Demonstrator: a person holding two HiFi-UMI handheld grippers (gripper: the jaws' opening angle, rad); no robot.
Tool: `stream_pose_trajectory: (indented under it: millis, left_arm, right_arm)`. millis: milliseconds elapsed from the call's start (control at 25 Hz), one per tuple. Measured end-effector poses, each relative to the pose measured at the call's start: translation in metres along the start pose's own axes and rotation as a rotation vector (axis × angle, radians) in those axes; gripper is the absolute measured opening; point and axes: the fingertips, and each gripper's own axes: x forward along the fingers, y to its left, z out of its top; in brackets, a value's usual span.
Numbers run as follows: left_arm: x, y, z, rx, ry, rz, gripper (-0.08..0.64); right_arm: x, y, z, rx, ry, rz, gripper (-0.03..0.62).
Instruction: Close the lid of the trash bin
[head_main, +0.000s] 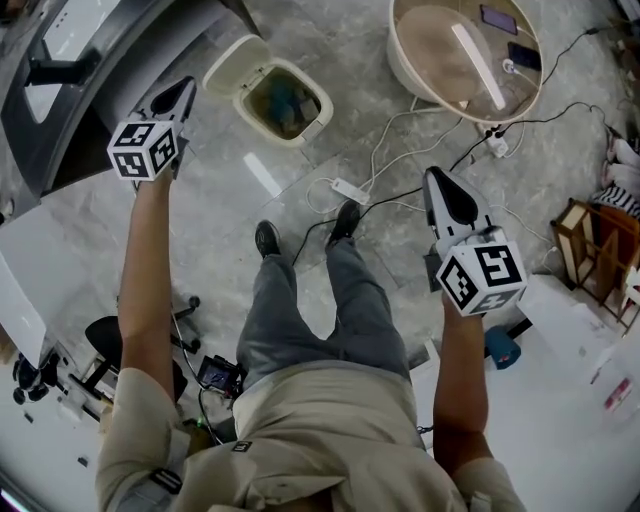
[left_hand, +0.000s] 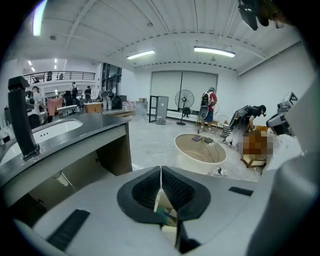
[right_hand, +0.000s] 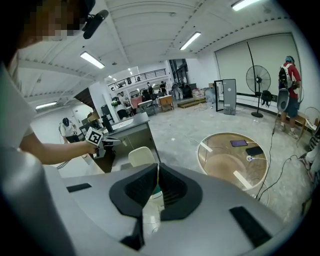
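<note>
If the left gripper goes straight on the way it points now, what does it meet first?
Probably the trash bin: in the left gripper view it shows just behind the shut jaws of the left gripper. Whether the rim or the open lid comes first, I cannot tell.

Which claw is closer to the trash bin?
The left claw: it is right beside the open trash bin, while the right claw is much farther away.
</note>
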Motion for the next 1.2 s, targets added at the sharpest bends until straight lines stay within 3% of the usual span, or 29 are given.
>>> stream_pose_trajectory:
  millis: [440, 760, 1200]
  left_arm:
    - [0.061, 0.033, -0.041, 0.007, 0.055, 0.016, 0.024]
    - [0.088, 0.044, -0.071, -0.024, 0.084, 0.008, 0.106]
    - [0.112, 0.03, -0.091, -0.043, 0.095, -0.045, 0.11]
  right_arm:
    - [0.035, 0.0, -0.031, -0.021, 0.04, 0.003, 0.026]
    - [0.048, -0.008, -0.055, -0.033, 0.091, 0.0, 0.026]
    - [0.057, -0.023, -0.074, -0.023, 0.126, -0.014, 0.026]
